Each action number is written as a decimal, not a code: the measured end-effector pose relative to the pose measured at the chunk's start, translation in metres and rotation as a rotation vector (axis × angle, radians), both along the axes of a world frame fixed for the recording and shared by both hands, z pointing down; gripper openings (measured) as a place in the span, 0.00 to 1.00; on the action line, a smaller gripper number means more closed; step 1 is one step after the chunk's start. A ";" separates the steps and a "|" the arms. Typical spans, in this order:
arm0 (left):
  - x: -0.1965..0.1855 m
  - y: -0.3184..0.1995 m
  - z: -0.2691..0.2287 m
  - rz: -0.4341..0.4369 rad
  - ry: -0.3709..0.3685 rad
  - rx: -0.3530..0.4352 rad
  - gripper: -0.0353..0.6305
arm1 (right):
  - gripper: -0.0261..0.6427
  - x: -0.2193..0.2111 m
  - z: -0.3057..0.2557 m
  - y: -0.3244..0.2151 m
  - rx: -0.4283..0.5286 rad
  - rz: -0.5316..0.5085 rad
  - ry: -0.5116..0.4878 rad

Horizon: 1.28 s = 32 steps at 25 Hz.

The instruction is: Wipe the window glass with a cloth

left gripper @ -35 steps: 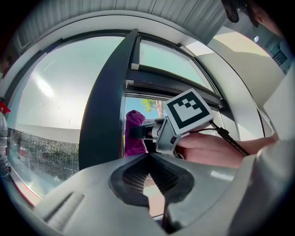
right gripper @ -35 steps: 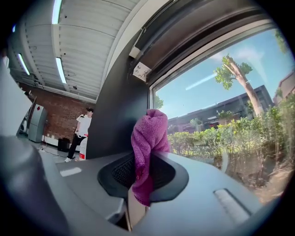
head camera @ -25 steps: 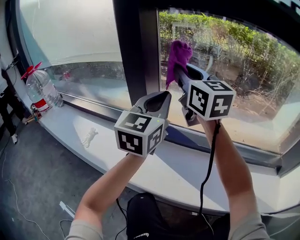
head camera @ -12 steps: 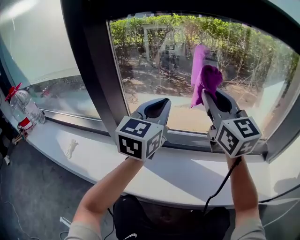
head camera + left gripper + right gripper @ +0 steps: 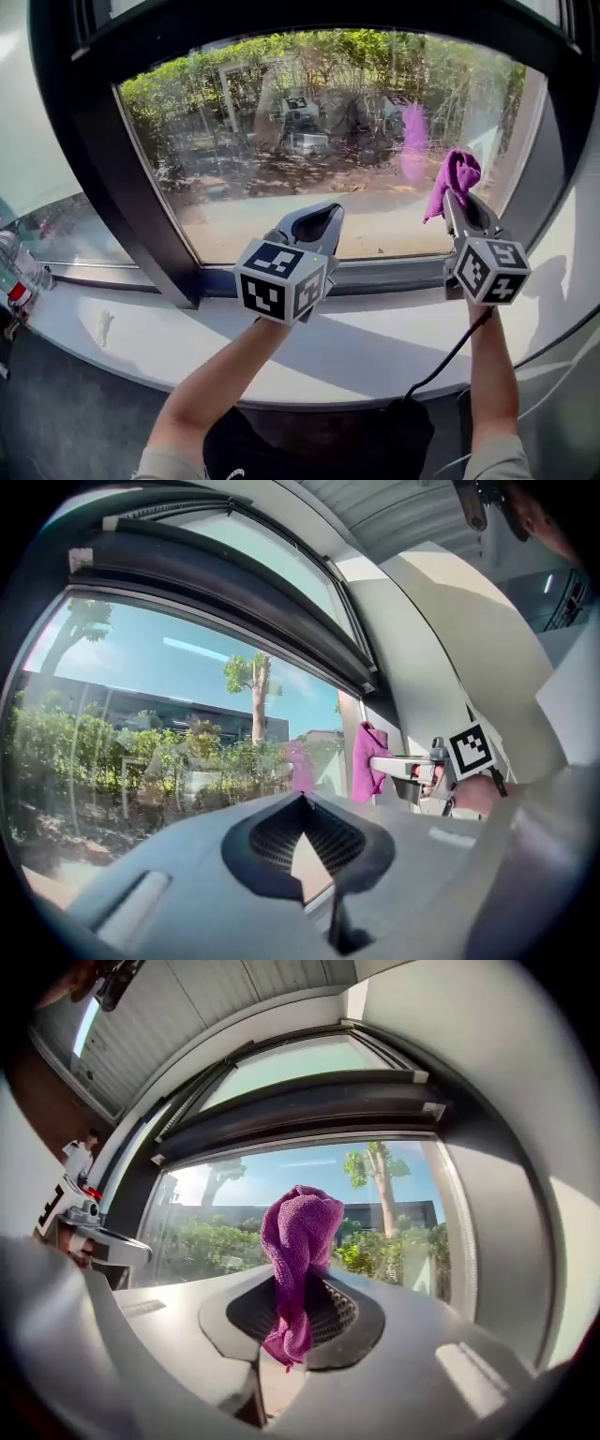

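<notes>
A purple cloth (image 5: 454, 178) is pinched in my right gripper (image 5: 457, 199), which is shut on it and holds it up against the right part of the window glass (image 5: 281, 159). Its faint pink reflection (image 5: 413, 141) shows in the pane. In the right gripper view the cloth (image 5: 298, 1241) bunches upward from between the jaws, with the glass (image 5: 375, 1204) behind. My left gripper (image 5: 314, 217) hovers lower, near the pane's middle above the sill, shut on nothing. From the left gripper view the cloth (image 5: 367, 759) hangs off to the right.
A white sill (image 5: 375, 328) runs below the glass. A thick dark frame (image 5: 122, 187) bounds the pane on the left and top. A plastic bottle (image 5: 14, 272) and a small white scrap (image 5: 103, 326) sit at the sill's far left. A black cable (image 5: 450, 361) hangs from the right gripper.
The right gripper has carried the purple cloth rightward across the glass, from the left side of the pane to its right edge. The left gripper has stayed shut below the pane.
</notes>
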<state>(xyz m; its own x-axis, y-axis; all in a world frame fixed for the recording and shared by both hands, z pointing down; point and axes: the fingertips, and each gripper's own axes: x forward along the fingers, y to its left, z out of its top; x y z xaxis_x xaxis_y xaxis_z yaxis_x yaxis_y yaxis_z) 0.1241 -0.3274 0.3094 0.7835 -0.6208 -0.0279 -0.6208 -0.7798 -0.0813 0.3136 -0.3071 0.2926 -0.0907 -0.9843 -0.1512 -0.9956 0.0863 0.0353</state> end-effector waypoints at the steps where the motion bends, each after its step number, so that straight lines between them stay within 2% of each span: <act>1: 0.012 0.002 0.002 0.016 0.002 -0.003 0.05 | 0.15 0.017 0.001 0.003 -0.017 0.041 0.001; 9: 0.084 0.029 0.011 0.134 -0.016 -0.021 0.05 | 0.15 0.161 0.023 -0.003 -0.070 0.368 -0.021; 16: 0.096 0.035 0.024 0.146 -0.070 -0.034 0.05 | 0.15 0.228 0.026 -0.026 -0.134 0.585 -0.132; 21: 0.090 0.029 0.027 0.122 -0.091 -0.020 0.05 | 0.15 0.240 0.020 -0.043 -0.116 0.601 -0.081; 25: 0.075 0.019 0.030 0.102 -0.092 -0.020 0.05 | 0.15 0.237 0.023 -0.044 -0.119 0.565 -0.047; 32: 0.043 0.006 0.037 0.052 -0.075 -0.033 0.05 | 0.14 0.191 0.032 -0.051 -0.160 0.432 0.034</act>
